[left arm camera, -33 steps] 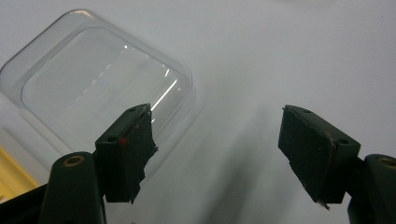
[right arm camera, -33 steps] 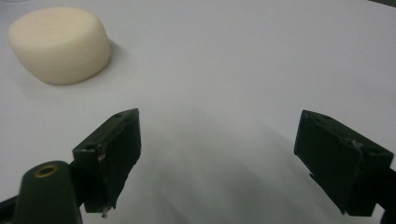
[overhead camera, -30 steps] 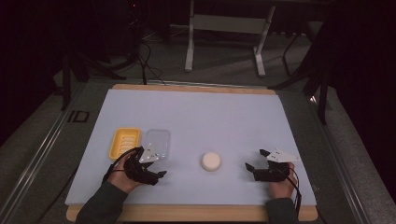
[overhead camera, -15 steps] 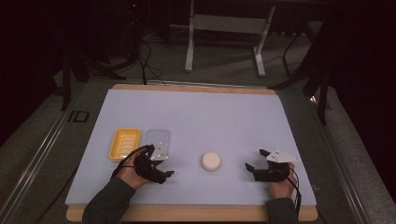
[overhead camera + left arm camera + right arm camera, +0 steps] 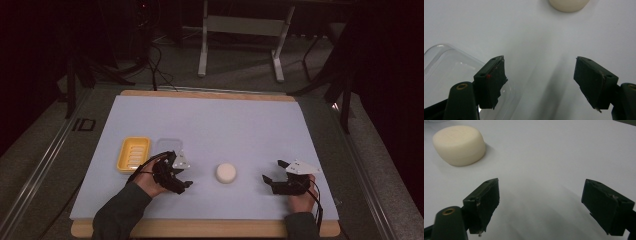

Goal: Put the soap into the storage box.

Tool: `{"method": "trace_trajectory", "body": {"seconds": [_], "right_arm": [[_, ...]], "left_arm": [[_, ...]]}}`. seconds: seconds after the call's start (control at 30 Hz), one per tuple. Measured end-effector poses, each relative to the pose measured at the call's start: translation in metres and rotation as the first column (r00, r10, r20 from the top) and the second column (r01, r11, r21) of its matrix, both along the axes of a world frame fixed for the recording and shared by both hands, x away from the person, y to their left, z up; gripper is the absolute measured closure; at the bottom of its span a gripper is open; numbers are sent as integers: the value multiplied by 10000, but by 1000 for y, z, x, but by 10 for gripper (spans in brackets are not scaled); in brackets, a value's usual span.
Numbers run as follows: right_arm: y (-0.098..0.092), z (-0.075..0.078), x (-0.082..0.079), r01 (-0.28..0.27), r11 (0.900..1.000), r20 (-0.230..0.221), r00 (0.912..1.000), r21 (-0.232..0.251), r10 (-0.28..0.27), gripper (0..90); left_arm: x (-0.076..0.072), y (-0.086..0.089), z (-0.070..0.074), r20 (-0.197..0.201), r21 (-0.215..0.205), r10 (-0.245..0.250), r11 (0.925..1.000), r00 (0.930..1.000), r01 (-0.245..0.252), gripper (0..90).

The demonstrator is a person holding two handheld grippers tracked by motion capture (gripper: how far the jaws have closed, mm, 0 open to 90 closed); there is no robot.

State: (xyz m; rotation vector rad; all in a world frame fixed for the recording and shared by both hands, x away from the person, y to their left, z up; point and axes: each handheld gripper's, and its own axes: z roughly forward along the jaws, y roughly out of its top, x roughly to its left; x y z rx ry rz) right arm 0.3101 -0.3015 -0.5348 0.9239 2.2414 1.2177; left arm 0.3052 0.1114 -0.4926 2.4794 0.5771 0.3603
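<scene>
The clear lid was cut off behind the left claw's near jaw. Both claws stood wide apart, empty, over the mat. The soap lay between them, left of the right claw.

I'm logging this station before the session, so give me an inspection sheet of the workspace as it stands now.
Surface: pale mat on a wooden board, bare between the items.
Job's things: cream soap bar near the middle front; yellow soap dish at left; clear plastic lid beside it, partly under the left gripper.
Clutter: nothing seen.
Grippers: left gripper open, above the lid's edge; right gripper open, holding nothing, apart from the soap.
Cables: one trails from each gripper along the person's wrist; more lie on the floor behind.
Surroundings: dark room, grey metal stand beyond the table.
</scene>
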Motion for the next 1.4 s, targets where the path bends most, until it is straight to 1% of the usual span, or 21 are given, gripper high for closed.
{"method": "trace_trajectory", "body": {"seconds": [0.17, 0.27, 0.43, 0.53, 0.67, 0.73, 0.8, 0.9, 0.97, 1.03, 1.07, 1.1, 1.23, 1.27, 1.3, 1.4], "right_arm": [[0, 0, 0, -5, 10000, -8, 10000, -3, 5, 145], [0, 0, 0, -9, 10000, -4, 10000, 5, 9, 145], [0, 0, 0, -74, 10000, -46, 10000, 35, 74, 145], [-1, 0, 0, -116, 9999, -24, 9999, 50, 116, 145], [-1, 0, 0, -118, 9999, -34, 9999, 67, 118, 145], [-1, 0, 0, -114, 9999, -35, 9999, 65, 114, 145], [-1, 0, 0, -103, 9999, -44, 9999, 72, 104, 145], [-1, 0, 0, -105, 9999, -42, 9999, 71, 105, 145], [-1, 0, 0, -104, 9999, -45, 9999, 72, 104, 145], [-1, 0, 0, -102, 9999, -37, 9999, 77, 103, 145], [-1, 0, 0, -102, 9999, -37, 9999, 77, 103, 145], [-1, 0, 0, -102, 9999, -45, 9999, 82, 102, 146], [-1, 0, 0, -108, 9999, -35, 9999, 73, 108, 146], [-1, 0, 0, -106, 9999, -38, 9999, 80, 107, 146], [-1, 0, 0, -106, 9999, -41, 9999, 83, 106, 145], [-1, 0, 0, -102, 9999, -37, 9999, 81, 103, 145]], "left_arm": [[3, -8, 5, 44, 221, -228, 9995, 9997, 226, 260], [4, -10, 6, 34, 282, -333, 9991, 9994, 332, 260], [6, -15, 8, -8, 269, -469, 9985, 9989, 469, 260], [8, -19, 10, -43, 348, -644, 9973, 9979, 645, 260], [10, -24, 12, -144, 346, -824, 9960, 9965, 828, 247], [10, -27, 13, -214, 380, -940, 9948, 9953, 947, 244], [11, -29, 15, -397, 446, -1099, 9927, 9931, 1117, 240], [12, -34, 15, -511, 540, -1290, 9898, 9903, 1317, 233], [14, -37, 16, -656, 589, -1383, 9881, 9882, 1422, 227], [16, -39, 15, -835, 577, -1484, 9865, 9854, 1534, 224], [16, -39, 15, -835, 577, -1484, 9865, 9854, 1534, 223], [18, -41, 15, -994, 463, -1536, 9862, 9831, 1587, 223], [20, -44, 15, -1064, 380, -1545, 9865, 9823, 1592, 183], [21, -45, 15, -1166, 288, -1612, 9858, 9800, 1656, 183], [21, -45, 15, -1166, 288, -1612, 9858, 9800, 1656, 155], [25, -47, 14, -1342, 111, -1706, 9848, 9762, 1736, 136]]}}
